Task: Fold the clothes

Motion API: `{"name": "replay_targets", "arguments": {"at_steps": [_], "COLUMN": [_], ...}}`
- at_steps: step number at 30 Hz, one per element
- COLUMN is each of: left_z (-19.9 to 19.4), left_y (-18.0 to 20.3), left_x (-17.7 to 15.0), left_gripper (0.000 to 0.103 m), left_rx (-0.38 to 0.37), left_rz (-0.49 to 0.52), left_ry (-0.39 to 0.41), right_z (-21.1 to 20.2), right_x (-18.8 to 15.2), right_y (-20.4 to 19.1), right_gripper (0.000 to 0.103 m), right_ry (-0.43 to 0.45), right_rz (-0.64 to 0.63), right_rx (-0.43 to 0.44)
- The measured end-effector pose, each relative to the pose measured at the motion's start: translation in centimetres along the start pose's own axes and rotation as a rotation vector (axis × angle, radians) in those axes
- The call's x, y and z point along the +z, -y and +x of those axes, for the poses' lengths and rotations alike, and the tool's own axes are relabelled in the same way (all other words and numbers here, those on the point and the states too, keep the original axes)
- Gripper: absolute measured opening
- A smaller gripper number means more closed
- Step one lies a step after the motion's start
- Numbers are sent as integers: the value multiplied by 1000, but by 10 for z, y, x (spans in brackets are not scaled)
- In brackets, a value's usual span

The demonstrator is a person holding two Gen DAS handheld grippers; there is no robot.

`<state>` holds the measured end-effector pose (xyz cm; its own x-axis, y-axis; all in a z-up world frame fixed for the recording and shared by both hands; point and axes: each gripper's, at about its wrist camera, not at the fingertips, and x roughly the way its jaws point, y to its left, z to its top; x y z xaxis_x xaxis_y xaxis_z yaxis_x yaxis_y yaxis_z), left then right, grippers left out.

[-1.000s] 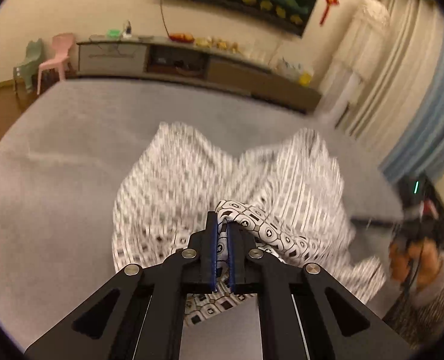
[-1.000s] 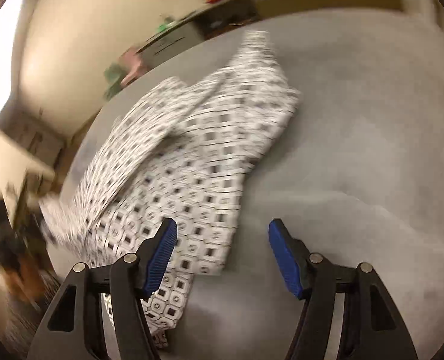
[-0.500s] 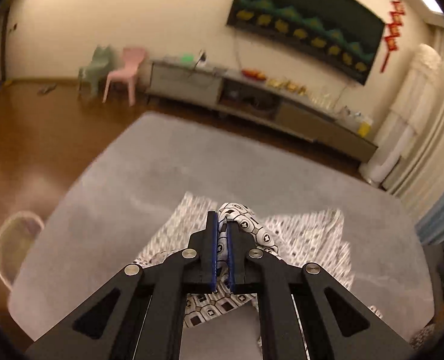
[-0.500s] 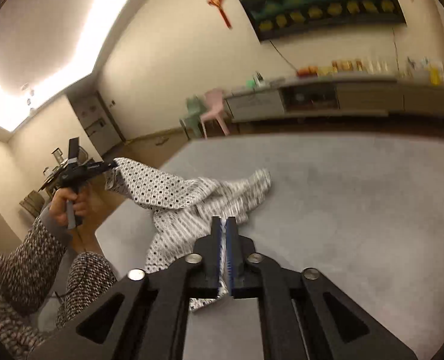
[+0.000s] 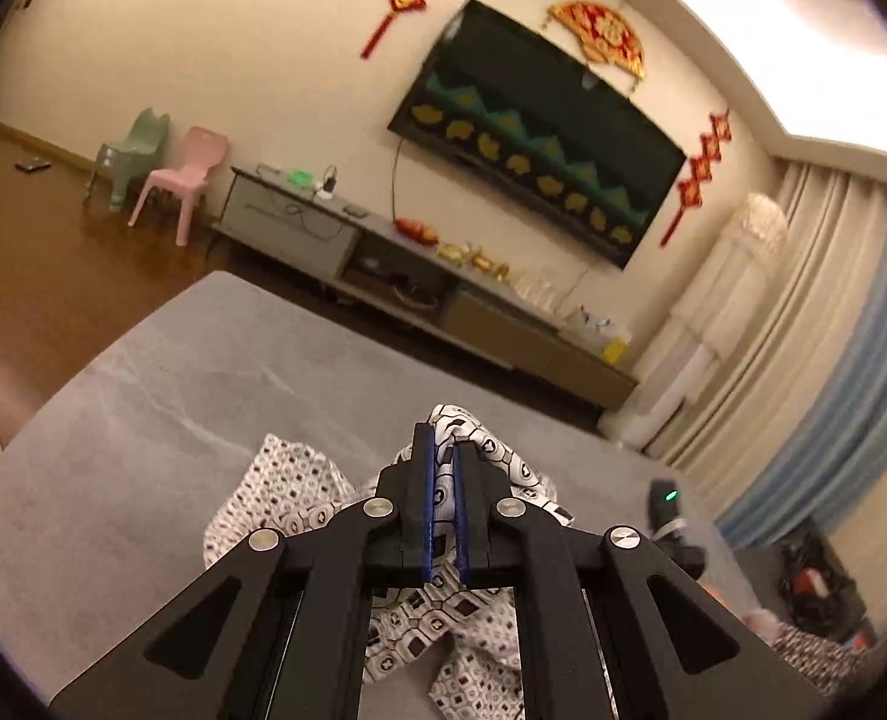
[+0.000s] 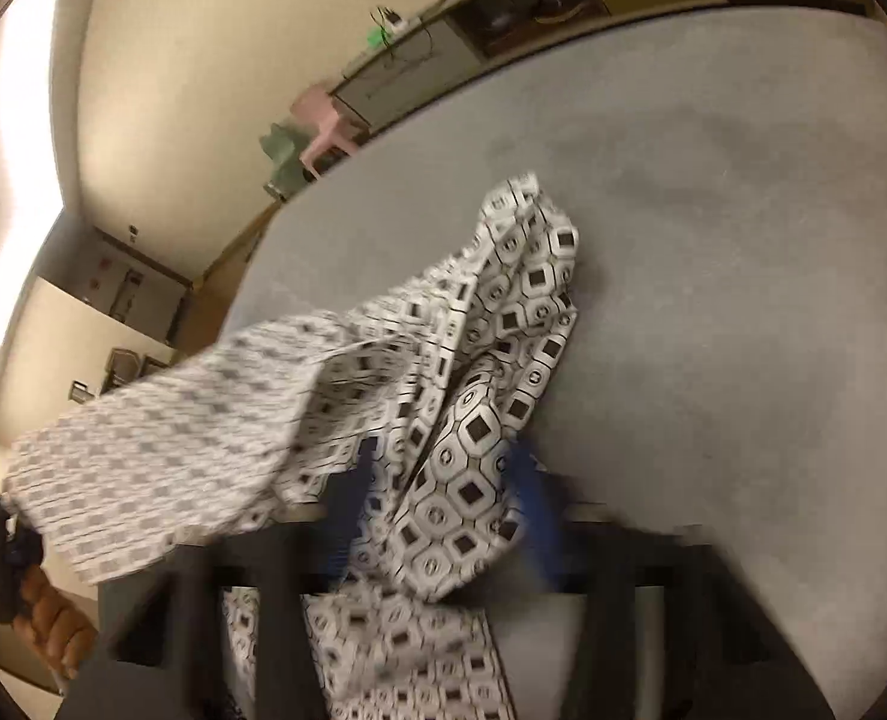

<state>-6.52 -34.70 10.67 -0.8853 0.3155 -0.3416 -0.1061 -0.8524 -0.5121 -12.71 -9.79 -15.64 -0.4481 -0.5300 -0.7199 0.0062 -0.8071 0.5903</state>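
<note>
Currently the garment (image 5: 443, 480) is a white fabric printed with black squares inside black-outlined octagons, with a finer version of the same print on what looks like its reverse side. It's bunched and twisted, not flat. Part of it is lifted off the grey surface (image 5: 143, 420); the rest trails down onto it.

Left gripper (image 5: 441, 474): blue-lined jaws pressed nearly together, pinching a fold of the garment. A puff of cloth sticks up past the tips and more hangs below between the black arms. In the right wrist view the same cloth (image 6: 491, 360) stretches out to the left edge, where the left hand (image 6: 47, 618) grips its tool handle.

Right gripper (image 6: 443, 504): heavily motion-blurred, jaws closing, with a thick wad of the garment between the blue pads. Blur makes it hard to tell whether the pads press the cloth yet; they appear to sit on either side of the wad.

The large-print section faces the right camera, creased along a diagonal fold. The far tip of the cloth rests on the grey surface.
</note>
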Motion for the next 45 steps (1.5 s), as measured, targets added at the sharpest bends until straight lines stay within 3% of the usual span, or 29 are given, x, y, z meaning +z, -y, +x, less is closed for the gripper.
{"name": "replay_targets", "arguments": {"at_steps": [2, 6, 9, 11, 13, 15, 18, 19, 20, 21, 22, 23, 25, 29, 31, 33, 34, 36, 37, 39, 41, 45], "left_z": [-10, -18, -14, -5, 12, 26, 36, 38, 40, 42, 44, 47, 58, 105, 140, 172, 183, 215, 226, 235, 220, 126], "left_y": [-25, -66, -61, -50, -37, -22, 17, 31, 47, 61, 74, 88, 118, 183, 216, 239, 244, 246, 243, 238, 238, 241], "left_x": [4, 3, -5, -9, -18, -31, -53, -57, -62, -66, -68, -70, -77, -119, -156, -188, -199, -214, -215, -207, -184, -127], "left_gripper": [5, 5, 5, 4, 4, 4, 5, 7, 19, 33, 57, 69, 70, 73, 73, 73, 70, 20, 10, 6, 4, 3], "left_rx": [10, 43, 13, 5, 10, -16, -17, -16, -12, -13, -15, -15, -49, -140, -103, -7, 41, 131, 153, 175, 148, -85], "left_rz": [-52, -102, -61, -18, 26, 67, 216, 260, 307, 341, 366, 392, 446, 560, 674, 833, 890, 961, 966, 941, 867, 622], "left_ry": [29, 9, -26, -59, -125, -198, -270, -277, -283, -290, -289, -281, -287, -417, -477, -476, -453, -461, -484, -475, -441, -311], "right_z": [6, -73, -164, -195, -199, -188, -184, -190, -193, -197, -200, -201, -196, -167, -153, -157, -160, -153, -152, -159, -163, -174], "right_x": [3, 25, 36, 35, 39, 48, 43, 32, 19, 5, -9, -23, -46, -66, -72, -75, -78, -79, -80, -78, -74, -69], "right_y": [-1, -26, -72, -99, -99, -68, 8, 31, 47, 61, 74, 83, 94, 93, 91, 97, 100, 107, 111, 123, 132, 133], "right_gripper": [4, 3, 3, 4, 4, 4, 13, 24, 46, 56, 63, 63, 63, 64, 64, 66, 67, 67, 67, 67, 67, 67], "right_ry": [-17, 185, 430, 516, 478, 360, 175, 177, 200, 222, 241, 248, 241, 216, 212, 218, 217, 210, 205, 197, 207, 240], "right_rz": [-10, -156, -409, -577, -680, -635, -391, -321, -260, -204, -151, -111, -61, -80, -93, -77, -68, -48, -37, -4, 35, 70], "right_rx": [-24, -108, -313, -500, -693, -770, -650, -609, -569, -529, -489, -446, -361, -306, -301, -275, -265, -260, -258, -248, -218, -131]}}
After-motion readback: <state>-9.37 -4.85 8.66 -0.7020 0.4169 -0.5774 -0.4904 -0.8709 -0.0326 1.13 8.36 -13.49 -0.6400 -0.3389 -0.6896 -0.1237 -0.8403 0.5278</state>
